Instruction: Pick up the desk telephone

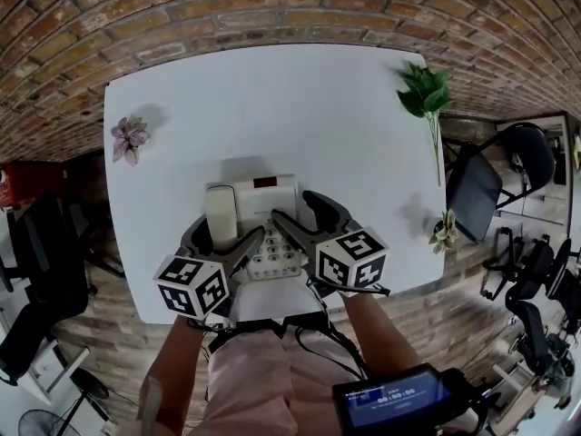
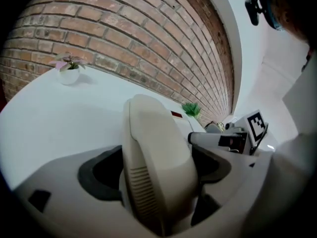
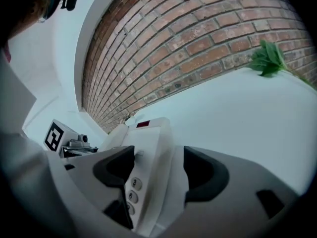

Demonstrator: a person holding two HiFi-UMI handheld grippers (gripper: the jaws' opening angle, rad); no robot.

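Observation:
The beige desk telephone (image 1: pixel 263 196) sits on the white table (image 1: pixel 272 107) near its front edge, handset (image 1: pixel 221 214) resting in the cradle on its left side. My left gripper (image 1: pixel 221 236) straddles the handset (image 2: pixel 158 157), one dark pad on each side, with its jaws wide and the pads not clearly pressing. My right gripper (image 1: pixel 307 218) straddles the right part of the telephone body (image 3: pixel 148 143), beside the keypad buttons (image 3: pixel 132 184). A slim gap shows at its right pad. The phone's red display (image 2: pixel 177 114) faces the wall.
A pink potted flower (image 1: pixel 129 137) stands at the table's left edge. A green leafy sprig (image 1: pixel 425 94) and a small plant (image 1: pixel 445 232) stand along the right edge. A brick wall (image 1: pixel 272 7) lies behind. Black chairs (image 1: pixel 508 171) stand to the right.

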